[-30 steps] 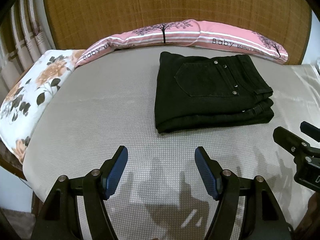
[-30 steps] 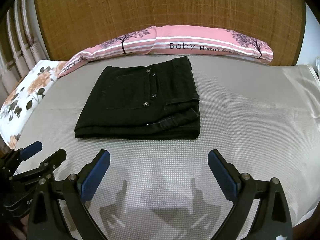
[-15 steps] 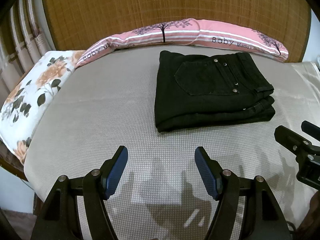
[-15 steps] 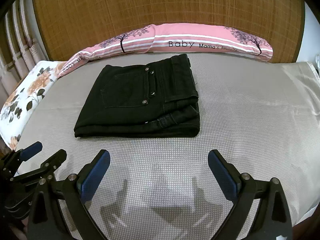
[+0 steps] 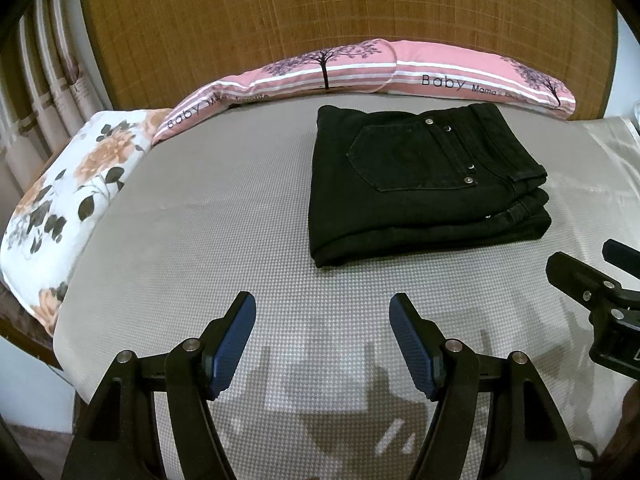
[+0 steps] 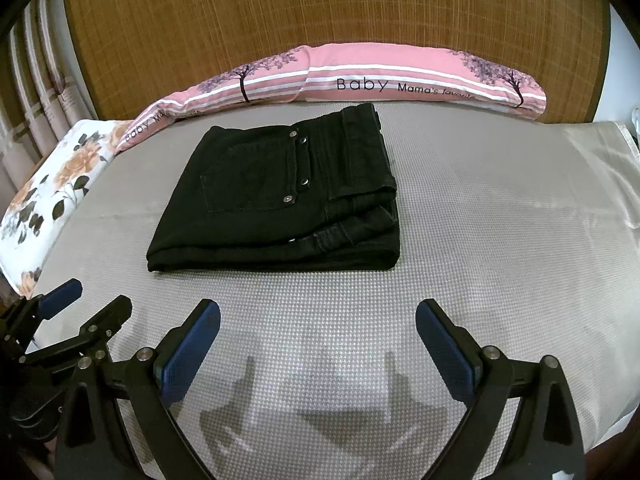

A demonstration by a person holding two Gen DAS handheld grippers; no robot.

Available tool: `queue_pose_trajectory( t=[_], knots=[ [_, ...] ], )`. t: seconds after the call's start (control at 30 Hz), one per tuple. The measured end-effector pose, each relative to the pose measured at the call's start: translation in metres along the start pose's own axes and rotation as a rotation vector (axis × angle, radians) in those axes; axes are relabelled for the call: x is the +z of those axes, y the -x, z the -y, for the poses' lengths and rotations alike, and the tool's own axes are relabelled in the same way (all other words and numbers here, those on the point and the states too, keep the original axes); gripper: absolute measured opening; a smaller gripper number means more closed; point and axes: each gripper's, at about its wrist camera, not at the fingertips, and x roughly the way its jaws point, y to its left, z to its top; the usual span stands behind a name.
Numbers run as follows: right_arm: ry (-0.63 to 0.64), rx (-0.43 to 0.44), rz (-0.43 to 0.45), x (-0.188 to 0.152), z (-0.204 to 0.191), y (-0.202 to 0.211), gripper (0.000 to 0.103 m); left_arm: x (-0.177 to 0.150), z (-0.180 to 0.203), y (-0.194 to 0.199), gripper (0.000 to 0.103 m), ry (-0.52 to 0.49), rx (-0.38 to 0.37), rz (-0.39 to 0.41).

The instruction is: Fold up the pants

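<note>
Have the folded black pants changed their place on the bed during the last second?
No. In the right wrist view the black pants lie just as before, their far edge right below the pink pillow, on the grey mattress.

Long pink striped pillow (image 5: 420, 76): printed text past "Mama's" cut off by fold, unreadable. Folded black denim pants (image 6: 280, 200): inner layers hidden.

bedroom: bed (image 5: 200, 240), pillows (image 5: 72, 200)

Left hand-held gripper (image 5: 322, 338) and right hand-held gripper (image 6: 318, 346) hover side by side, jaws apart, empty.
</note>
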Motion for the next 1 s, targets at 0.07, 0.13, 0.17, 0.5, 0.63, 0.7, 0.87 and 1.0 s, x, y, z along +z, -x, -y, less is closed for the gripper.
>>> queue_pose_trajectory(
  t=[0.07,0.13,0.17,0.5,0.63,0.7,0.87,1.0],
  knots=[
    [-0.002,0.001,-0.003,-0.0009,0.0007,-0.0006,0.097,-0.0003,0.0005,0.0003,0.070,-0.001,0.003,0.001],
    [-0.004,0.002,-0.006,-0.0007,0.0009,-0.0014,0.097,0.0002,0.0011,0.0002,0.070,-0.003,0.004,0.003],
    [-0.005,0.002,-0.007,-0.0007,0.0011,-0.0017,0.097,0.0004,0.0013,0.0005,0.070,-0.004,0.003,0.004],
    [-0.006,0.002,-0.007,-0.0006,0.0020,-0.0025,0.097,-0.0006,0.0015,0.0014,0.070,-0.007,0.004,0.006],
    [-0.008,0.002,-0.008,-0.0019,0.0021,-0.0024,0.097,-0.0011,0.0023,0.0018,0.070,-0.010,0.005,0.006],
    [-0.007,0.000,-0.008,-0.0014,0.0024,-0.0026,0.097,-0.0008,0.0022,0.0015,0.070,-0.010,0.002,0.004],
    [-0.011,0.000,-0.008,-0.0022,0.0030,-0.0031,0.097,-0.0012,0.0020,0.0017,0.070,-0.006,0.003,0.005],
    [-0.014,-0.001,-0.008,-0.0024,0.0030,-0.0024,0.097,-0.0003,0.0017,0.0008,0.070,-0.008,0.001,0.001]
  ],
)
